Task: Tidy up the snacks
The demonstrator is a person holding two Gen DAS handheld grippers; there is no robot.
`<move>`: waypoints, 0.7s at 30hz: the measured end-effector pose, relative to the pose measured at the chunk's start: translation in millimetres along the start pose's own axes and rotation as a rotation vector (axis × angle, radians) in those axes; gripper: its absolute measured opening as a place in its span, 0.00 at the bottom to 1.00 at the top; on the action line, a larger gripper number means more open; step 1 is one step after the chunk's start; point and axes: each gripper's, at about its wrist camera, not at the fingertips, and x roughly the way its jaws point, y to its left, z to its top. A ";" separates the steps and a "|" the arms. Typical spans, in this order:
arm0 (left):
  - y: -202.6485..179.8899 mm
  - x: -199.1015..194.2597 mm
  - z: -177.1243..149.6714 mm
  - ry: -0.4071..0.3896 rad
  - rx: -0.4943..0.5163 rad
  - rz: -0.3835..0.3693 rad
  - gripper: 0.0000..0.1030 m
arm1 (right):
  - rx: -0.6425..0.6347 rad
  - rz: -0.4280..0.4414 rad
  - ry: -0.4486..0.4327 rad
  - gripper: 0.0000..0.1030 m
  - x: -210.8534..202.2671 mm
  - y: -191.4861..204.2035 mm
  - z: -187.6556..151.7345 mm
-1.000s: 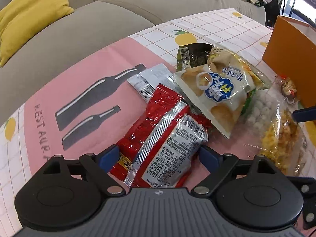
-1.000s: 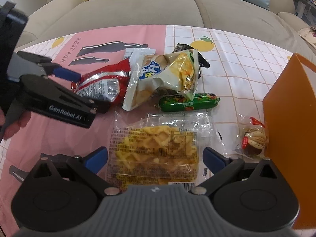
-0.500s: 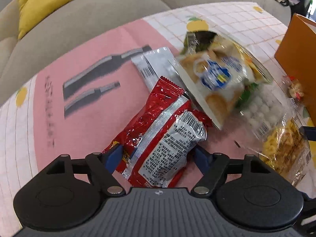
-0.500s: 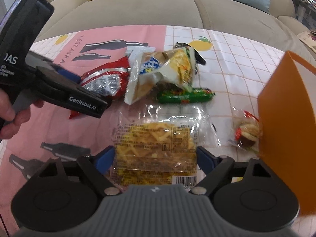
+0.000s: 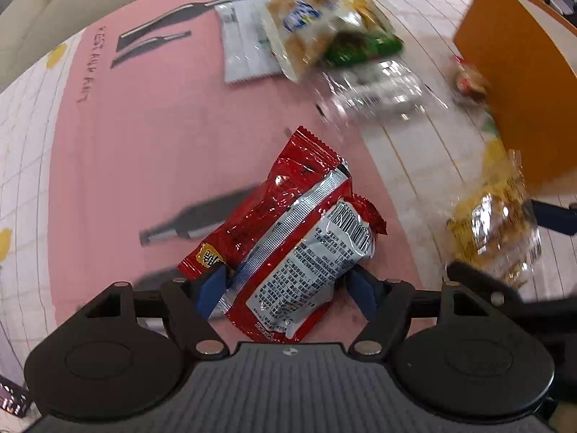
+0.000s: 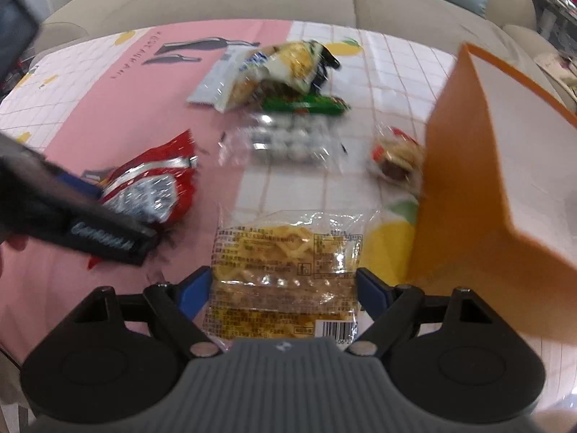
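Lifting clear of the pile at 12 o'clock: red foil snack packet (image 5: 288,241), being held between narrowed left gripper (image 5: 288,288) fingers above the desk (image 5: 151,137). Clear-wrapped waffle pack (image 6: 285,270), being gripped by the right gripper (image 6: 283,288), is nearing the orange box (image 6: 479,187) at 2 o'clock, likely for depositing.
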 end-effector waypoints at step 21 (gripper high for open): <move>-2.6 10.8 -8.6 -0.134 0.338 -0.037 1.00 | 0.055 0.026 0.023 0.94 4.7 -10.8 -12.4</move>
